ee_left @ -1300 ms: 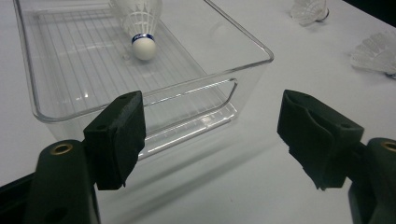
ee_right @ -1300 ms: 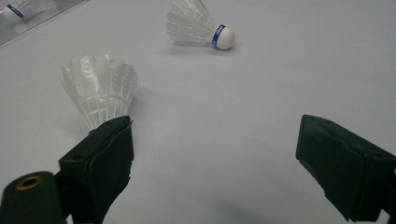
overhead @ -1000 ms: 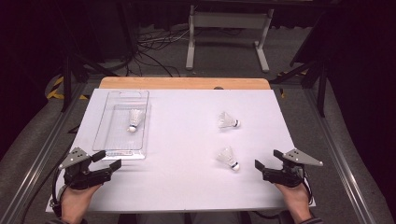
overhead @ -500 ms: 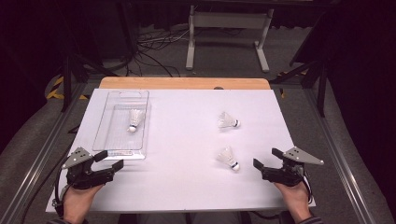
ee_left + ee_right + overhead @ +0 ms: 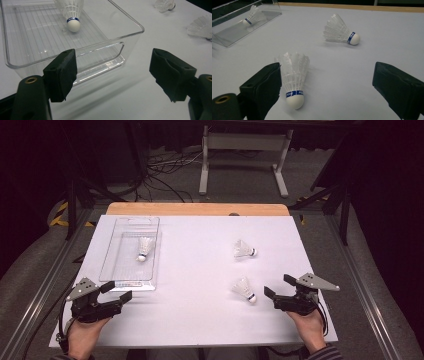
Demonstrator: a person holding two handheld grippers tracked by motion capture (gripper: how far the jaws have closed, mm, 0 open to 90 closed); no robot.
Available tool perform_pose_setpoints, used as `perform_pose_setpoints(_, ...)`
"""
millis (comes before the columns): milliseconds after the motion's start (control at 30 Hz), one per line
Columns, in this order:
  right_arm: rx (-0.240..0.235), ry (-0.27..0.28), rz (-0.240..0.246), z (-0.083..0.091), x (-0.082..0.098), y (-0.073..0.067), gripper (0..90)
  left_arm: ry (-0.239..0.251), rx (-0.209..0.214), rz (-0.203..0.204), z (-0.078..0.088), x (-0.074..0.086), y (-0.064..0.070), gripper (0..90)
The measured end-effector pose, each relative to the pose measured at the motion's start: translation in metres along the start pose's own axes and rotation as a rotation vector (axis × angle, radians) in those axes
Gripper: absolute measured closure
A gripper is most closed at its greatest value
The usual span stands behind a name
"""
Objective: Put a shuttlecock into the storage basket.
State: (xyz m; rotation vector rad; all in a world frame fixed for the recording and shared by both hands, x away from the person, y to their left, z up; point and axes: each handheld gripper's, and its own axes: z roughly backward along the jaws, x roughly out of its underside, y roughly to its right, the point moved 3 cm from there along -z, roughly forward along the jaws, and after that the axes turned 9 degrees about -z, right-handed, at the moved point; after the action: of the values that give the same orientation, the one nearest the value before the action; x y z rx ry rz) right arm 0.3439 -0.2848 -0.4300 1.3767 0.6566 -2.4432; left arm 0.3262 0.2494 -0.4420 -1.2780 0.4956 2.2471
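Note:
Three white shuttlecocks with blue bands lie on the white table. One shuttlecock rests inside the clear plastic tray at the left. A second shuttlecock lies just left of my right gripper, which is open and empty. The third shuttlecock lies farther back. My left gripper is open at the tray's near end, holding nothing.
A wooden strip runs along the table's far edge. Behind the table stand a metal stand and loose cables on the floor. Grey rails flank the table on both sides.
The left gripper has shifted slightly back and toward the table's front left. The right gripper and the shuttlecocks have hardly moved.

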Motion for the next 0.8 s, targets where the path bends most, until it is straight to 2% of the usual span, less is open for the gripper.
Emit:
perform_pose_setpoints(400, -0.034, -0.008, 0.015, -0.015, -0.008, -0.016, 9.4, 0.001, 0.001, -0.003, 0.000, 0.000, 0.000, 23.1)
perform_pose_setpoints(700, -0.047, -0.010, 0.031, -0.024, -0.012, -0.024, 9.2, -0.002, 0.001, -0.003, 0.000, 0.000, 0.001, 23.1)
perform_pose_setpoints(800, -0.065, -0.013, 0.025, -0.026, -0.014, -0.027, 9.2, -0.006, 0.005, -0.006, 0.000, 0.000, 0.001, 23.1)
